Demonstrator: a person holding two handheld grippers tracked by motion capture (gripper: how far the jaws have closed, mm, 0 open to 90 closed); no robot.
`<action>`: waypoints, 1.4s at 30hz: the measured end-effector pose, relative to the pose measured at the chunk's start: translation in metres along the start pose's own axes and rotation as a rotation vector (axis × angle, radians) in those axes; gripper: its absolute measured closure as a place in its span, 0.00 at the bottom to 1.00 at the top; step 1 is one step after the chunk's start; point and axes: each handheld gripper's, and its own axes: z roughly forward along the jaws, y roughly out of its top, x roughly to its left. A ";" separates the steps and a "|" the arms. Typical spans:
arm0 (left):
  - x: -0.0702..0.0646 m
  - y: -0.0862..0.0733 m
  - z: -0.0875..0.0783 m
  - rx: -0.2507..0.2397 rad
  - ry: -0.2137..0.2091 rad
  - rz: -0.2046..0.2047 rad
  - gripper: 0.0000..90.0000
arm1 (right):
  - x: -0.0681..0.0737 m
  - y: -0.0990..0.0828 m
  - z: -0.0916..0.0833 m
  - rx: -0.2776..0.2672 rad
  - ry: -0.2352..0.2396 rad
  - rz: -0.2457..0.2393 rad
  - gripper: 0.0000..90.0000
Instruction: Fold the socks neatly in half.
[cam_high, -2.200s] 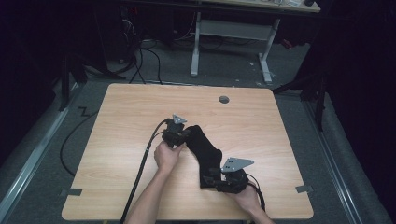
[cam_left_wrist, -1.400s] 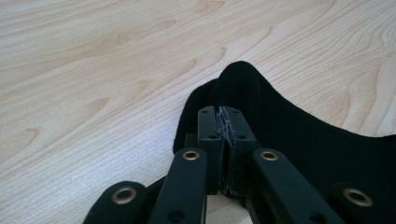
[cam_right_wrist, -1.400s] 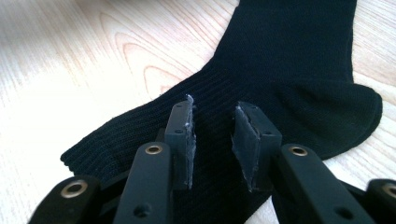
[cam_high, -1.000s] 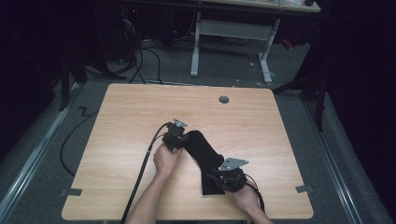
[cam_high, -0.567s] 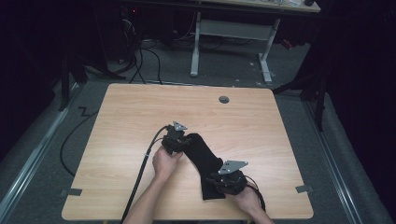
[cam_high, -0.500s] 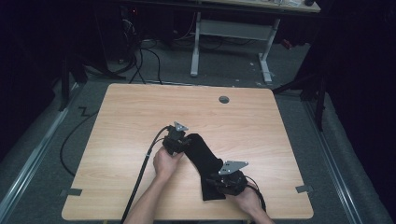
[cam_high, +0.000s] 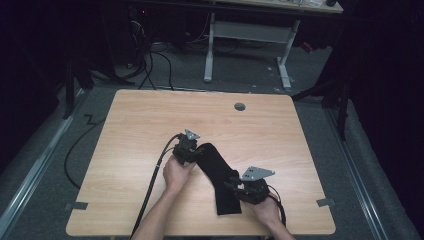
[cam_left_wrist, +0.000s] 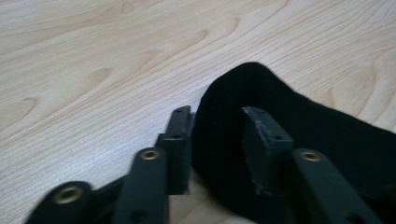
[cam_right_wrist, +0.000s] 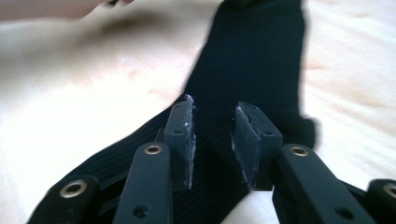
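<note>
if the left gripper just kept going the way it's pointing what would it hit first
Probably the black sock: its rounded end already lies between the left gripper's parted jaws, which have just been opening. Beyond it, bare wooden table.

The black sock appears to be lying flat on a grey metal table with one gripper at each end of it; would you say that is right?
Not quite: the table is light wood, not grey metal, as the high view shows. The rest holds: the black sock lies flat on it, with the left gripper at one end and the right gripper at the other.
</note>
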 end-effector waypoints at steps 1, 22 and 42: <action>-0.002 0.000 -0.001 -0.006 -0.008 0.000 0.63 | -0.003 0.001 0.001 -0.009 -0.022 0.005 0.77; 0.004 -0.012 0.004 0.052 0.057 -0.042 0.48 | -0.022 -0.004 0.024 0.079 -0.124 0.043 0.85; 0.013 -0.007 0.008 0.009 0.046 -0.090 0.64 | -0.023 -0.005 0.024 0.069 -0.111 0.019 0.85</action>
